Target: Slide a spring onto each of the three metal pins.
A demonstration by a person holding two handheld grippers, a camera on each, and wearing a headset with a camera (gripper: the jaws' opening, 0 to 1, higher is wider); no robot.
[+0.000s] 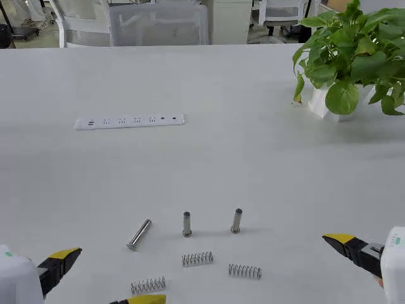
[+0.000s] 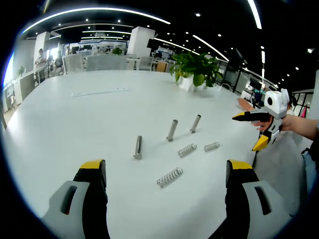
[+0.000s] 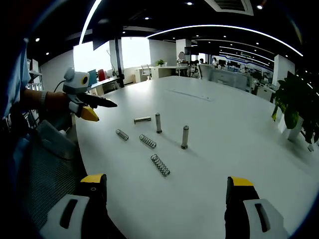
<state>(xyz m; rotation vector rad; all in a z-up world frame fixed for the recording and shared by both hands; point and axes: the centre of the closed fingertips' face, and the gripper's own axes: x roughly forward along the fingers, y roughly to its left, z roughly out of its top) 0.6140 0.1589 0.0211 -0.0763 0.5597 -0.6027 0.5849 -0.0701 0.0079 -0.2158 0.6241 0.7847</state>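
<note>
The left gripper is held low over the table with its jaws spread wide and nothing between them. The nearest spring lies flat just ahead of it, in the gap between the jaws. Farther ahead, toward its left jaw, one metal pin lies on its side. Beyond that, two more pins stand upright side by side, with a second spring and a third spring lying in front of them. None of the springs is on a pin. The right gripper is also open and empty, held well off to the right of the parts, which lie ahead of it and to its left. Far beyond both grippers are a white power strip and a potted plant.
</note>
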